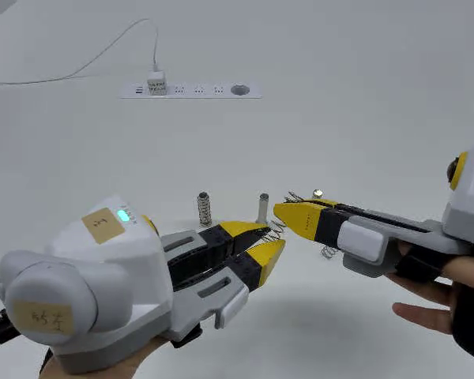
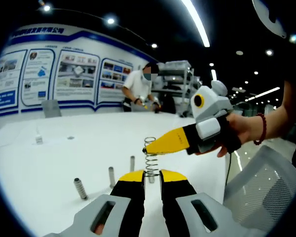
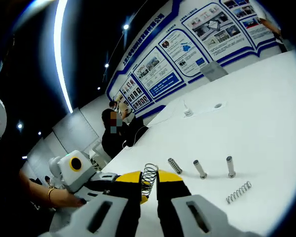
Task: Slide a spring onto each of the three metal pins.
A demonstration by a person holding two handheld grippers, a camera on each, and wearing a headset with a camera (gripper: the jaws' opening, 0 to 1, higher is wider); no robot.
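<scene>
The white table point(image 1: 363, 134) lies bare and wide out to the power strip point(image 1: 191, 90) near its far edge. In front of the three pins point(image 1: 263, 208), the right gripper point(image 2: 148, 148) pinches the top of a spring point(image 2: 150, 160). The spring's lower end sits between the left gripper's point(image 2: 151, 176) narrowly parted jaws; I cannot tell whether they grip it.

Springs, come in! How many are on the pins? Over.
Right hand-held gripper shut on one spring, left hand-held gripper jaws flanking its lower end. One pin sprung, two pins bare. Spare spring loose on table.
</scene>
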